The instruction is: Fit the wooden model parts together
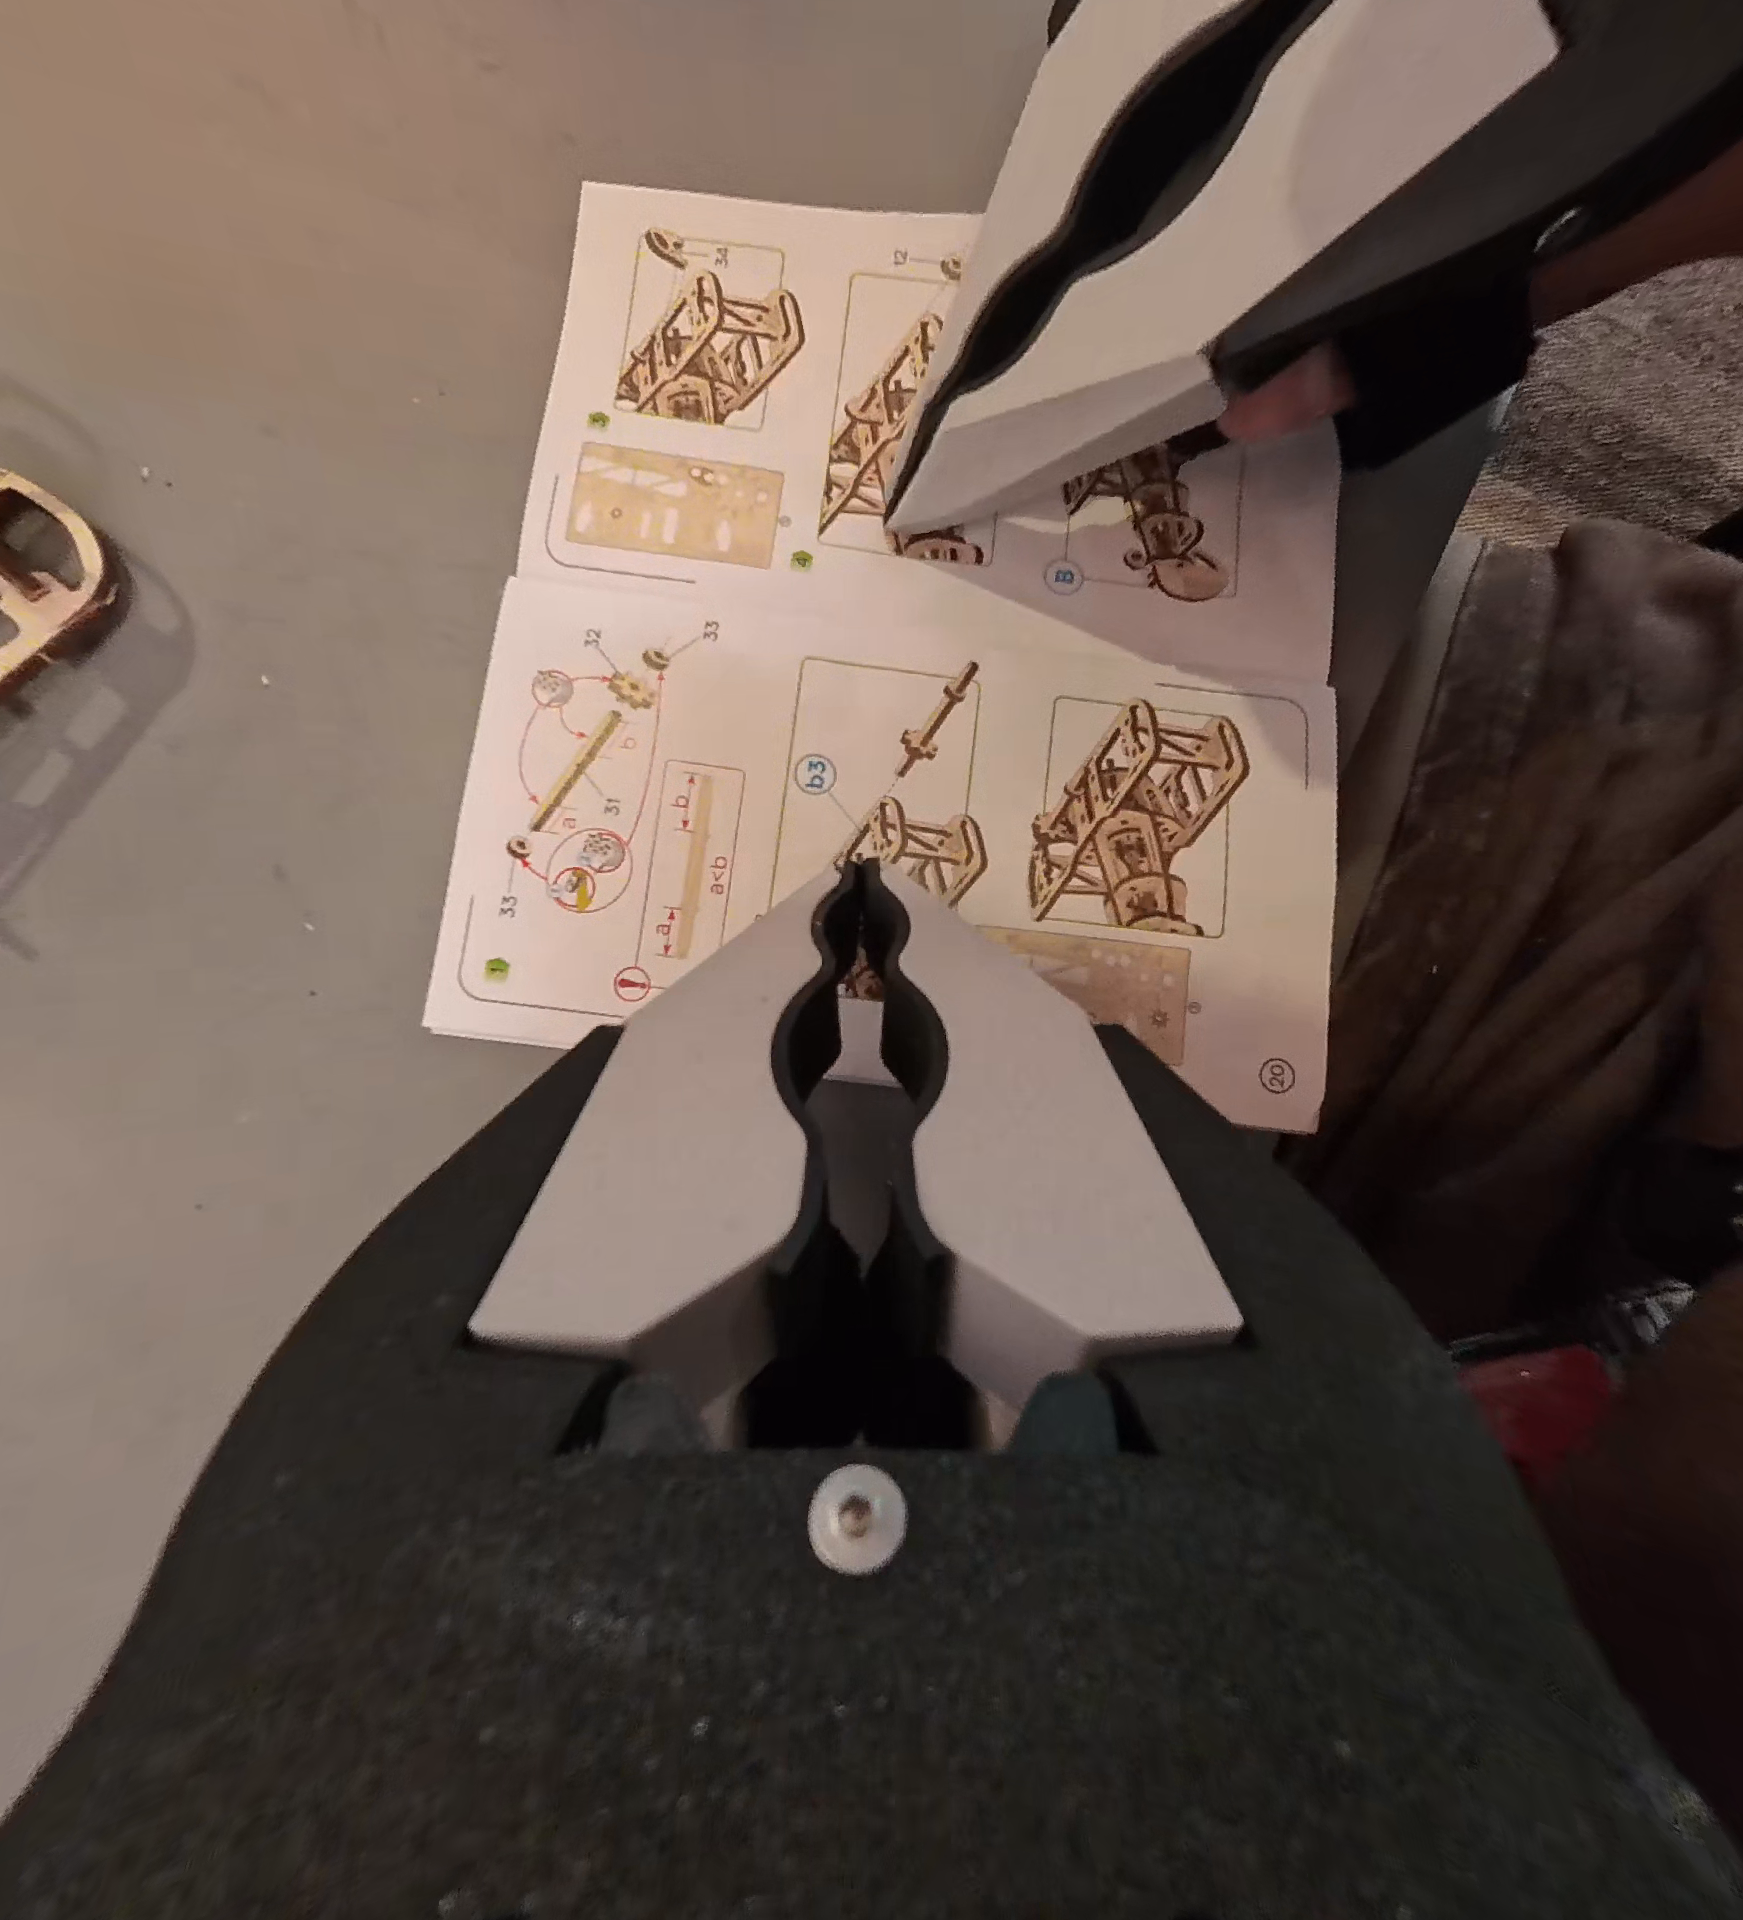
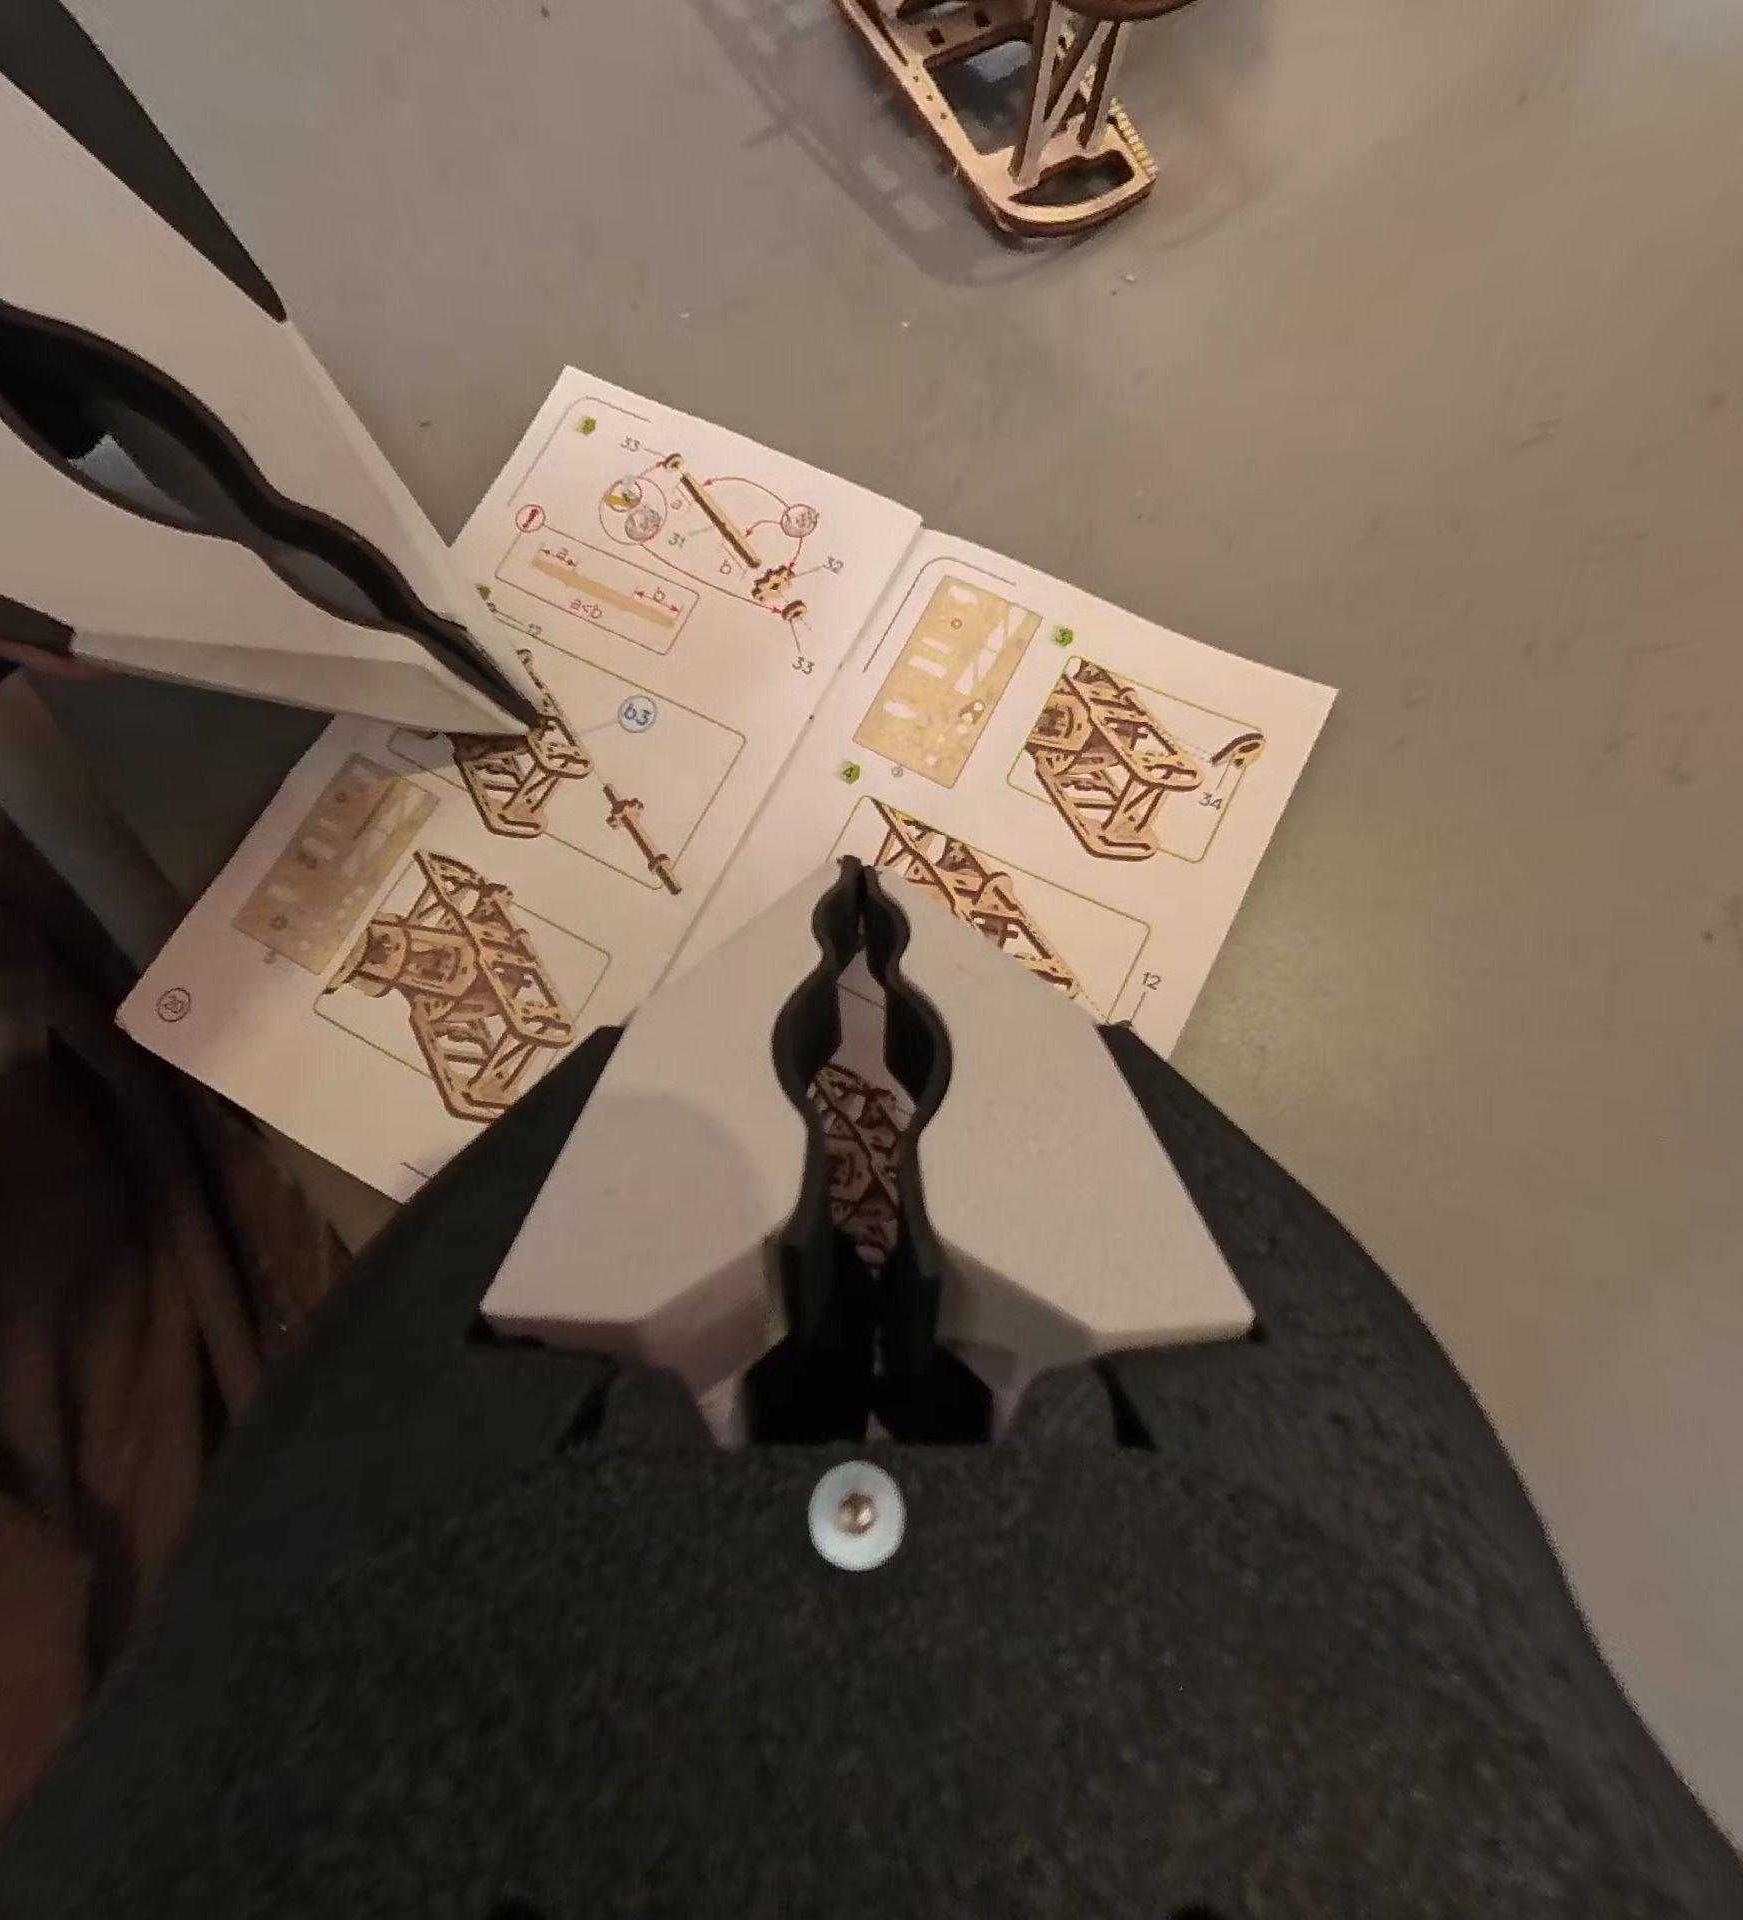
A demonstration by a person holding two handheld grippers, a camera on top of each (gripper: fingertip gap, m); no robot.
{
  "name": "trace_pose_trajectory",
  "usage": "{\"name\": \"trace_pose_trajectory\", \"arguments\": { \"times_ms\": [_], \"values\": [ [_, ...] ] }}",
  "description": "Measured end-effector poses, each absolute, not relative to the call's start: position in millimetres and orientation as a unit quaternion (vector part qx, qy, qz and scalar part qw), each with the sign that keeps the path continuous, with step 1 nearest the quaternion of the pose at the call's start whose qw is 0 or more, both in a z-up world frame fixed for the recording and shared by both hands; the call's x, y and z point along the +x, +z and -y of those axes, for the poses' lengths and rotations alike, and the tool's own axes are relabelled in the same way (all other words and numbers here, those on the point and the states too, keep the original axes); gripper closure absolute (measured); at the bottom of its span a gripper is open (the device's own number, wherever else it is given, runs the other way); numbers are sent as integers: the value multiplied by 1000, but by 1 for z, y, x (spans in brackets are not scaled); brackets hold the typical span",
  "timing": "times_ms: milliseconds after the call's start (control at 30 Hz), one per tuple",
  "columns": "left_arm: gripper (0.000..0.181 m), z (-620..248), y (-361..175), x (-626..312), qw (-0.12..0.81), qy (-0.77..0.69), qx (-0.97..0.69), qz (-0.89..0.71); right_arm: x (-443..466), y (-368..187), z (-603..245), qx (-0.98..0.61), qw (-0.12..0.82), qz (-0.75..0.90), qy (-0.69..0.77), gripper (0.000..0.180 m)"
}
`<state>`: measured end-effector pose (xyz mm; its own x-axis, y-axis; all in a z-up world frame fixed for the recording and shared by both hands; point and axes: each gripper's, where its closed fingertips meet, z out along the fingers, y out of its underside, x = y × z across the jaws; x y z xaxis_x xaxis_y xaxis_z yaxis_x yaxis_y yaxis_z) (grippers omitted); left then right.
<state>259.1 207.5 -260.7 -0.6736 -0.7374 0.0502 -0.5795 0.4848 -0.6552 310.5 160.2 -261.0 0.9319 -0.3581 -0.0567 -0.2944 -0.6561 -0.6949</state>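
An open instruction booklet (image 1: 742, 748) with drawings of the wooden model lies flat on the grey table; it also shows in the right wrist view (image 2: 846, 665). My left gripper (image 1: 862, 868) is shut and empty, its tips over the near page. My right gripper (image 2: 851, 868) is shut and empty, its tips on or just above the other page; it shows in the left wrist view (image 1: 898, 520) coming in from the upper right. The left gripper shows in the right wrist view (image 2: 524, 717) from the left. A partly built wooden model (image 1: 5, 613) stands apart at the left, and in the right wrist view (image 2: 1033, 125) at the top.
The grey table (image 1: 275, 312) has small crumbs of wood on it. A person's dark clothing and brown fabric (image 1: 1573, 831) lie along the table's edge beside the booklet. A hand in a dark fingerless glove (image 1: 1366, 384) holds the right gripper. Across from one pair of fingers to the other is roughly 8 cm.
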Motion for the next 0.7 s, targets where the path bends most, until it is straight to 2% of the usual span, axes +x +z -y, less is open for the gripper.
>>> {"name": "trace_pose_trajectory", "arguments": {
  "times_ms": [700],
  "values": [
    [181, -207, -261, 259, 109, -330, -389, -853, 310, -261, -161, -909, 375, -180, -36, 180]
  ]
}}
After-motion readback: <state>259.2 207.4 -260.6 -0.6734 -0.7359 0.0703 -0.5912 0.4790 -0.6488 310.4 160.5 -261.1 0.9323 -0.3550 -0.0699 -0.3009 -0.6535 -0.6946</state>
